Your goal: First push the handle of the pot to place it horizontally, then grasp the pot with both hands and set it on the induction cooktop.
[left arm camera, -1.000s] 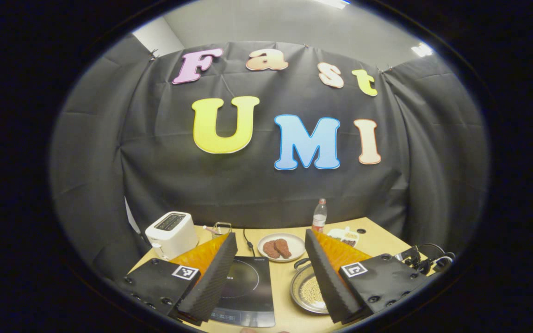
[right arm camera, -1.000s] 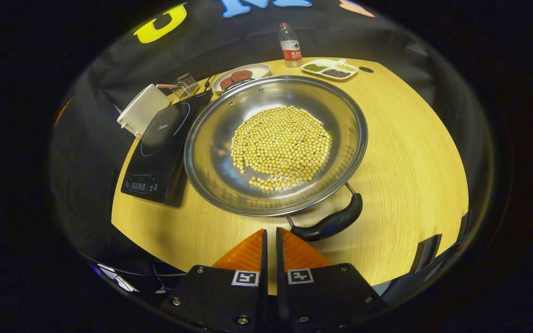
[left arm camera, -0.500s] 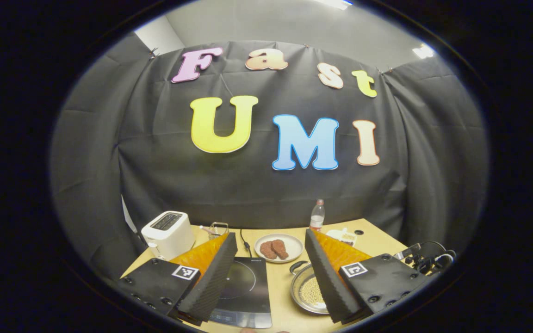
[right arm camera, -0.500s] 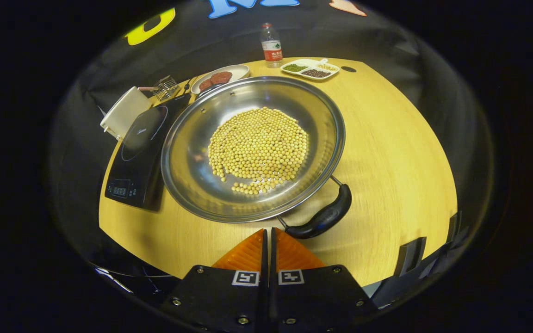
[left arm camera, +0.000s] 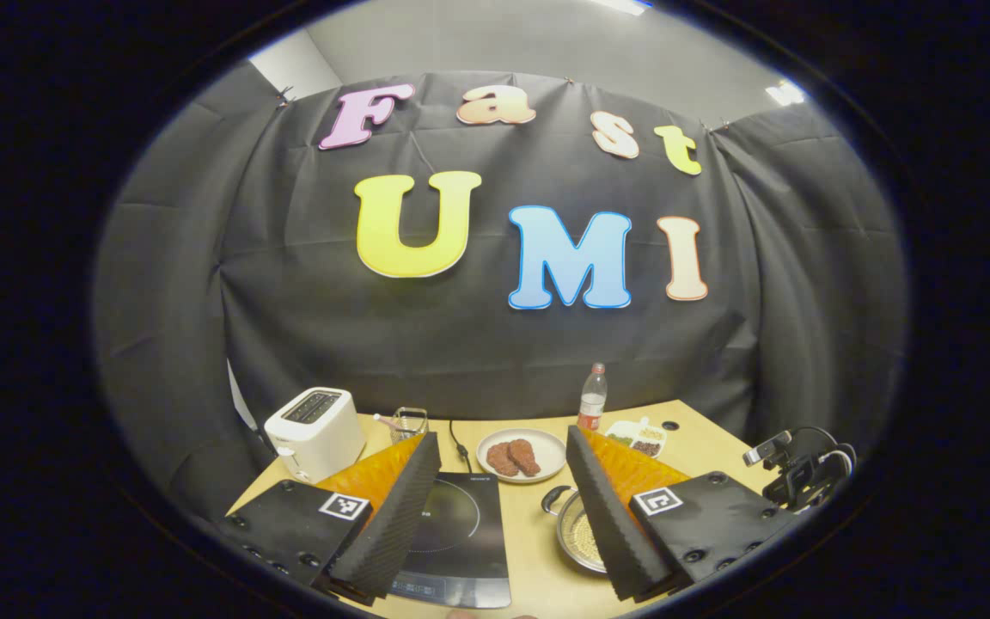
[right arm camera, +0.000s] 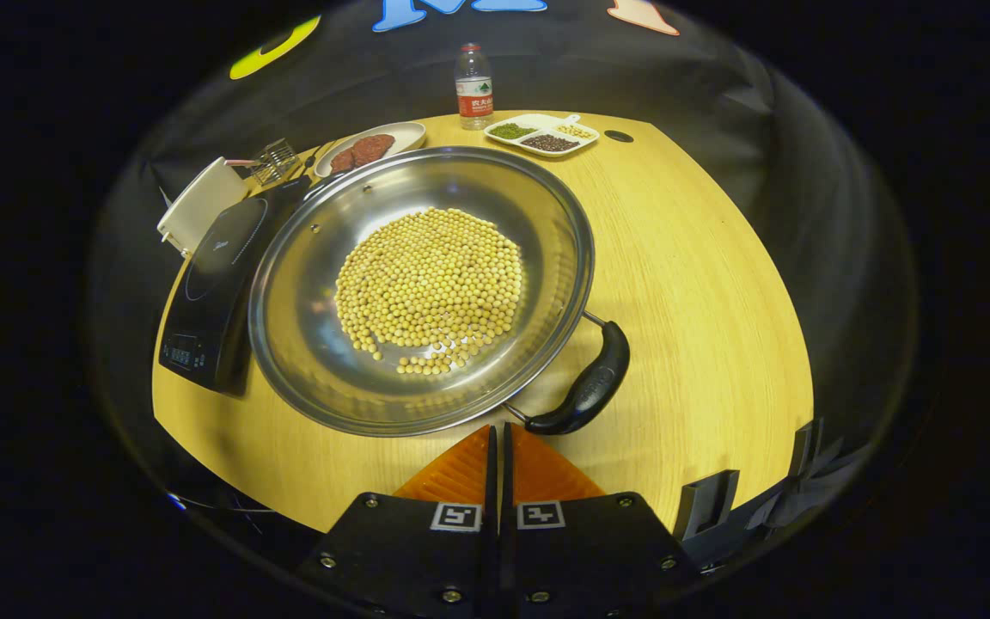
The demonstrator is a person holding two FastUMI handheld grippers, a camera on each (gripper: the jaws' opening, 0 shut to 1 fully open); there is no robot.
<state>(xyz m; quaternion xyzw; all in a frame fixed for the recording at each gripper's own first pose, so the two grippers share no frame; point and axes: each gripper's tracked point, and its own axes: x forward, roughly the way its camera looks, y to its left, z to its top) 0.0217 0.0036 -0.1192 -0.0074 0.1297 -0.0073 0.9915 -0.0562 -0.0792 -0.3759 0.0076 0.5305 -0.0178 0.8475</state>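
Since a second ago the pot [right arm camera: 422,288] has slid left across the right gripper view and its near handle [right arm camera: 585,387] has swung from lying low across the frame to angling up-right, so you're mid-push on the rotate step. Your right gripper [right arm camera: 499,438] has its fingers pressed together, holding nothing, tips just beside the handle's lower end; contact is hard to tell. Closed makes sense: you want a blunt pusher here, not a grasp.

The pot sits on the wooden table [right arm camera: 701,284], full of soybeans [right arm camera: 430,288], its rim overlapping the edge of the induction cooktop [right arm camera: 211,292] on its left in that view. It isn't on the cooktop yet.

Your left gripper [left arm camera: 504,516] is wide open and empty, held above the near table edge, cooktop [left arm camera: 452,537] showing between its fingers and the pot [left arm camera: 581,537] partly behind the right finger. Likely parked there, waiting for the two-handed lift.

Behind: toaster [left arm camera: 314,430], plate of meat [left arm camera: 519,454], bottle [left arm camera: 592,400], divided dish [right arm camera: 542,136].

Watch the beans; a jerky push could scatter them.
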